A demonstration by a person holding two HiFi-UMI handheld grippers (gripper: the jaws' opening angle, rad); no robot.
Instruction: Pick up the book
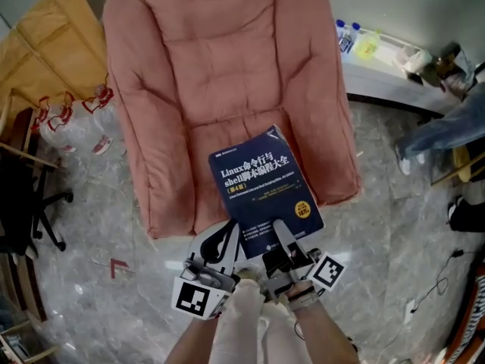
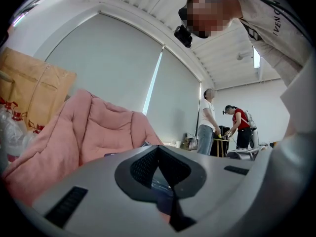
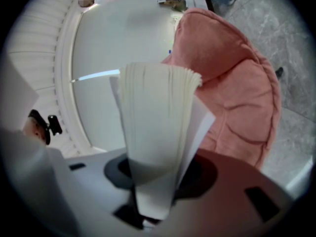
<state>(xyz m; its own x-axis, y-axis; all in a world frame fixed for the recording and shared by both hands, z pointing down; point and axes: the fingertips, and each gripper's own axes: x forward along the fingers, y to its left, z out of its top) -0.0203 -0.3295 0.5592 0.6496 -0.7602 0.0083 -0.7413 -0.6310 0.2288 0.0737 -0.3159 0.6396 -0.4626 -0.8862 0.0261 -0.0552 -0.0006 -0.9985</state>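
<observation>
A dark blue book (image 1: 265, 188) with white and yellow print hangs in the air over a pink cushioned chair (image 1: 227, 67). Both grippers hold it by its near edge. My left gripper (image 1: 227, 237) is at the lower left corner; in the left gripper view its pads (image 2: 165, 181) are almost together, with only a thin bluish sliver between them. My right gripper (image 1: 284, 237) grips the near edge further right. The right gripper view shows the thick block of cream pages (image 3: 153, 122) clamped between the jaws of the right gripper (image 3: 153, 181). The chair (image 3: 232, 83) lies beyond.
Brown cardboard (image 1: 53, 44) and plastic bags (image 1: 76, 123) lie left of the chair, with a black office chair (image 1: 30, 203) nearer. A white table (image 1: 394, 78) with bottles stands at the back right. A person's legs (image 1: 447, 127) show beside it. Two people (image 2: 207, 122) stand far off.
</observation>
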